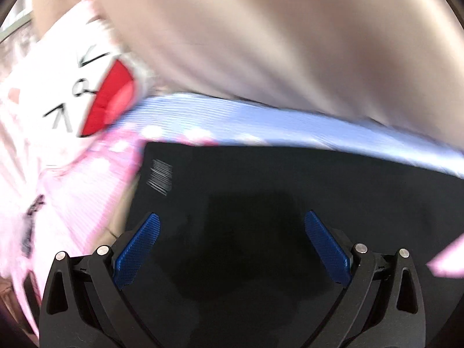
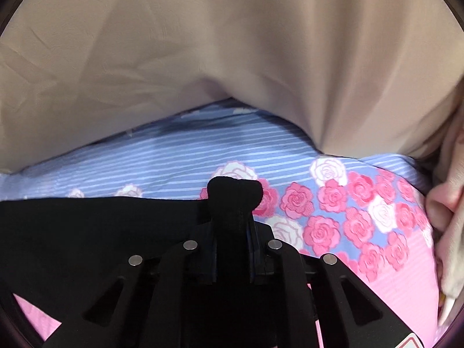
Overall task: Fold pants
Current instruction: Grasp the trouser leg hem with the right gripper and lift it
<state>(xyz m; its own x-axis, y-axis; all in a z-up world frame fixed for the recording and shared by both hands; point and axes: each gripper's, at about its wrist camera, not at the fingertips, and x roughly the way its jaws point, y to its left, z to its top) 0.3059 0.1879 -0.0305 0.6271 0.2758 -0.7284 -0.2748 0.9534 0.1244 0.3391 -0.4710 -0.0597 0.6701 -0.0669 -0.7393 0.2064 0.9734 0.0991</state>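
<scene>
The black pants (image 1: 290, 191) lie flat on the bed sheet (image 1: 232, 116), with a small white label (image 1: 161, 175) near their far left corner. My left gripper (image 1: 232, 249) is open just above them, its blue pads (image 1: 139, 249) spread wide and holding nothing. In the right wrist view my right gripper (image 2: 235, 203) is shut on a bunched edge of the black pants (image 2: 101, 232), which stretch away to the left over the sheet (image 2: 174, 156). The left wrist view is motion-blurred.
A beige quilt (image 2: 232, 43) lies bunched across the far side of the bed. A pink and white plush toy (image 1: 66, 92) with a red mouth lies at the left. The sheet has a rose print (image 2: 348, 211) at the right. Pale fabric (image 2: 449, 217) sits at the right edge.
</scene>
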